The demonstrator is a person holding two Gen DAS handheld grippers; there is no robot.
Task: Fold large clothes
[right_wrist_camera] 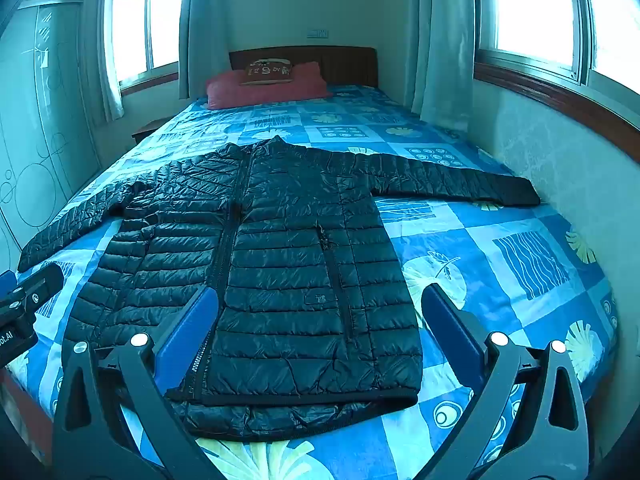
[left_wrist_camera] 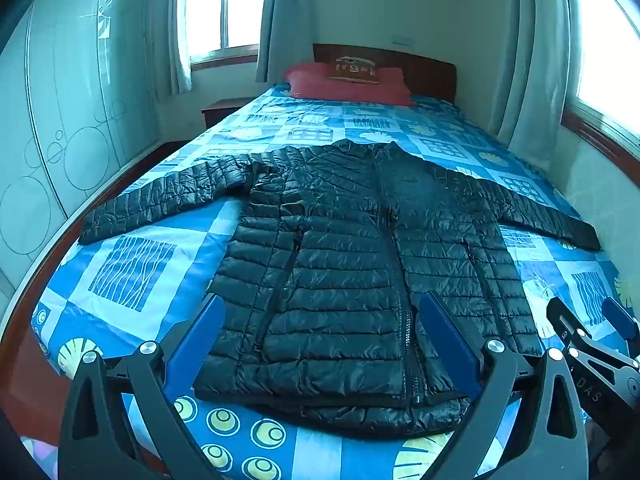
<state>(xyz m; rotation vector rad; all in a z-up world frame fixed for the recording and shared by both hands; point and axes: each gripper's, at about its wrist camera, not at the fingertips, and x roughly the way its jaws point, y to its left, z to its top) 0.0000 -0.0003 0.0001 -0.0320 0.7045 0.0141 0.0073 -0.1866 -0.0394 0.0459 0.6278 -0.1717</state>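
— From the left wrist view, what do you see?

— A black quilted jacket (left_wrist_camera: pixel 340 264) lying flat and front-up on the bed (left_wrist_camera: pixel 132 264), zip closed down the middle, both sleeves spread out to the sides. Its hem is at the near end, collar toward the red pillow (left_wrist_camera: pixel 344 86) by the headboard (left_wrist_camera: pixel 424 68). A small brown cushion (left_wrist_camera: pixel 354 70) sits on top of that pillow.

— And the left gripper (left_wrist_camera: pixel 322 344)?

— It's above the hem, its blue fingers (left_wrist_camera: pixel 198 344) wide apart with nothing between them but the jacket lying below. I can't tell whether they touch the fabric. At the right edge of that view the right gripper (left_wrist_camera: pixel 600 332) pokes in, just beside the jacket's lower corner.

— Now the right wrist view?

— Same jacket (right_wrist_camera: pixel 280 272), seen more from its right half. One sleeve reaches toward the wall under the window (right_wrist_camera: pixel 532 8), the other toward the wardrobe (right_wrist_camera: pixel 36 128). The bedspread (right_wrist_camera: pixel 500 240) is a blue patchwork with leaf and circle prints.

— The right gripper (right_wrist_camera: pixel 320 340)?

— Over the hem as well, its fingers (right_wrist_camera: pixel 452 332) spread open, holding nothing. The left gripper (right_wrist_camera: pixel 24 300) shows at the left edge, near the jacket's other lower corner.

— Anything else around?

— Pale curtains (right_wrist_camera: pixel 440 40) beside the windows, and a dark bedside table (right_wrist_camera: pixel 148 126) left of the bed.
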